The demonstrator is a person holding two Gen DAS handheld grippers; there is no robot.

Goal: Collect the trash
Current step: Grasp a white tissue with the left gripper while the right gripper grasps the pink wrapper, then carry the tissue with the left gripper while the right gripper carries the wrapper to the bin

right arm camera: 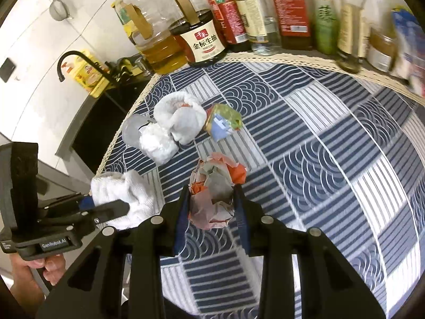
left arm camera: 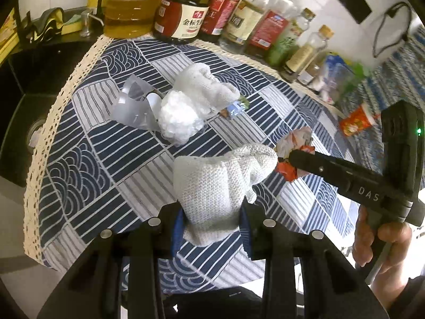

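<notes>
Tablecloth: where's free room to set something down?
Free: the tablecloth right of the green-blue wrapper, up to the bottle row, and the near edge below both grippers. Crowded: the left side by the sink, with white cloth and plastic scraps.

2 grippers: left (left arm camera: 209, 228), right (right arm camera: 212, 212). 2 white cloths: one (left arm camera: 212, 183) in left's grip, one (left arm camera: 204, 85) on the tablecloth (left arm camera: 106, 159). 2 crumpled wrappers: orange/white (right arm camera: 215, 188) in right's grip, green/blue (right arm camera: 224, 125) lying loose. 1 white plastic wad (left arm camera: 178, 122), 1 clear plastic scrap (left arm camera: 132, 106). Approx. 10 bottles (left arm camera: 183, 13) along back edge; exact no. unclear. 1 faucet (right arm camera: 77, 63).
</notes>
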